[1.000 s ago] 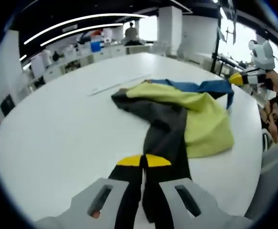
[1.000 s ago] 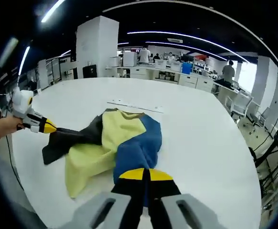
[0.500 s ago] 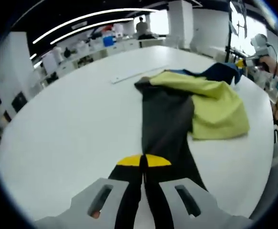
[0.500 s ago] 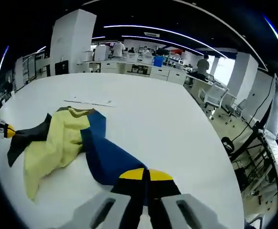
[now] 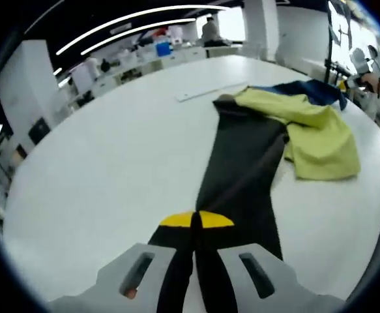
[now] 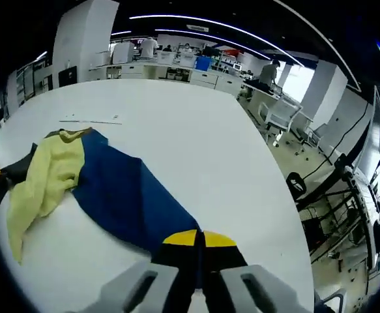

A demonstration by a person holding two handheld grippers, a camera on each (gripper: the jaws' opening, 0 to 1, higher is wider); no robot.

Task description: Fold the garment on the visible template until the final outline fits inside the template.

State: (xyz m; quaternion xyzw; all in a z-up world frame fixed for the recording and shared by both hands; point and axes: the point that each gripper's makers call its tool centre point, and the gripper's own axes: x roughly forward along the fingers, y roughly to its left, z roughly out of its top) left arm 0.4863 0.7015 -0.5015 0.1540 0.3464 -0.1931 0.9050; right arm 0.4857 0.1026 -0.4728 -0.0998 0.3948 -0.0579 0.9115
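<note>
We see on the left gripper [image 5: 196, 220] and the right gripper [image 6: 203, 239] the same build: two pale grey moulded jaws, each with a dark slanted slot, narrowing into black fingers capped by flat yellow tips that meet along a thin seam.

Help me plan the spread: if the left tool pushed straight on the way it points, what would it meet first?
The left tool is already shut on the garment's dark panel, which stretches straight ahead. Beyond lies the yellow part, though depth is unclear.
</note>
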